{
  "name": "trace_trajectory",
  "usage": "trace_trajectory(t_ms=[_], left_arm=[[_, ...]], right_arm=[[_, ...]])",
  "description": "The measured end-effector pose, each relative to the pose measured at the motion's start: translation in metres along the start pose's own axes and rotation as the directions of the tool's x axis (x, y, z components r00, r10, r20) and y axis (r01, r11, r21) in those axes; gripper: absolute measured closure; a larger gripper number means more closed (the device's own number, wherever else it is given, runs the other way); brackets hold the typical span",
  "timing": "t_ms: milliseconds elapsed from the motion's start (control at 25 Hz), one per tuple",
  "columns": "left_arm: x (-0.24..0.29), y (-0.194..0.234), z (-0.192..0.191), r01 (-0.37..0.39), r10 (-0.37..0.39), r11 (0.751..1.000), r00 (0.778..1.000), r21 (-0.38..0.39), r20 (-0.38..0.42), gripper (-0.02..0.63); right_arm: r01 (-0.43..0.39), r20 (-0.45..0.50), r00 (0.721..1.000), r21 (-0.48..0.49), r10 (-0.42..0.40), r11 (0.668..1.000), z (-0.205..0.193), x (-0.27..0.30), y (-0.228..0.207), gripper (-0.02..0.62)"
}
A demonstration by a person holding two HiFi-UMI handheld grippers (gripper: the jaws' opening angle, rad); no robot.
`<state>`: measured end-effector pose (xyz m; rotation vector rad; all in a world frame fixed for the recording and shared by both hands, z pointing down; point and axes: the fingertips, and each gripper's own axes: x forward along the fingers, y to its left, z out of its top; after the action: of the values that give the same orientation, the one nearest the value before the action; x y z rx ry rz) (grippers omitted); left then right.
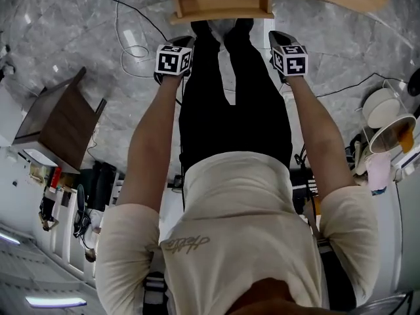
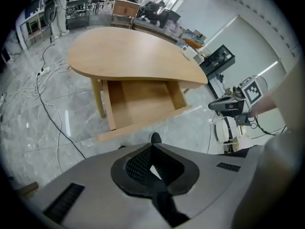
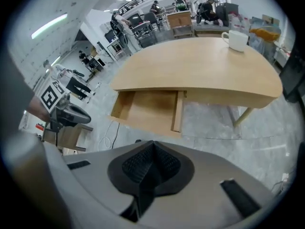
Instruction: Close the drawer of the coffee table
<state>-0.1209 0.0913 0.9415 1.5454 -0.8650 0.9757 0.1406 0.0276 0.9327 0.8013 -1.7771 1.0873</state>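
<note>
The light wooden coffee table (image 2: 133,51) stands on a grey marble floor, and its drawer (image 2: 143,104) is pulled out and empty. The head view shows this drawer (image 1: 222,5) at the top edge, just past the person's feet. My left gripper (image 1: 184,42) and right gripper (image 1: 278,39) are held side by side in front of the drawer, short of it and apart from it. The left gripper (image 2: 152,162) has its jaws together with nothing between them. So does the right gripper (image 3: 151,168), which looks at the drawer (image 3: 147,109) from the other side.
A white cup (image 3: 236,39) sits on the table top (image 3: 200,66). Cables (image 2: 47,104) trail over the floor left of the table. A dark side table (image 1: 56,120) stands at the left, and white containers (image 1: 387,117) at the right.
</note>
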Motion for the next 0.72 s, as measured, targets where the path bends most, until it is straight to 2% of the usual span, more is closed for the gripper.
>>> trace_trajectory(t_ms=[160, 360, 520, 720], left_arm=[[0.036, 0.008, -0.011, 0.013, -0.011, 1.000, 0.999, 0.026, -0.048, 0.601], [0.076, 0.024, -0.011, 0.018, -0.020, 1.000, 0.997, -0.020, -0.081, 0.601], [0.107, 0.033, -0.015, 0.010, -0.013, 1.000, 0.993, -0.022, -0.115, 0.601], [0.129, 0.039, -0.009, 0.023, -0.025, 0.999, 0.994, -0.024, -0.104, 0.601]], right_arm=[[-0.058, -0.032, 0.998, 0.000, 0.058, 0.998, -0.010, 0.028, 0.002, 0.600], [-0.085, -0.074, 0.993, 0.053, 0.089, 0.995, -0.019, 0.064, -0.001, 0.600], [-0.106, -0.092, 0.989, 0.065, 0.112, 0.992, -0.025, 0.088, -0.003, 0.600], [-0.100, -0.116, 0.987, 0.094, 0.110, 0.991, -0.031, 0.115, -0.011, 0.600]])
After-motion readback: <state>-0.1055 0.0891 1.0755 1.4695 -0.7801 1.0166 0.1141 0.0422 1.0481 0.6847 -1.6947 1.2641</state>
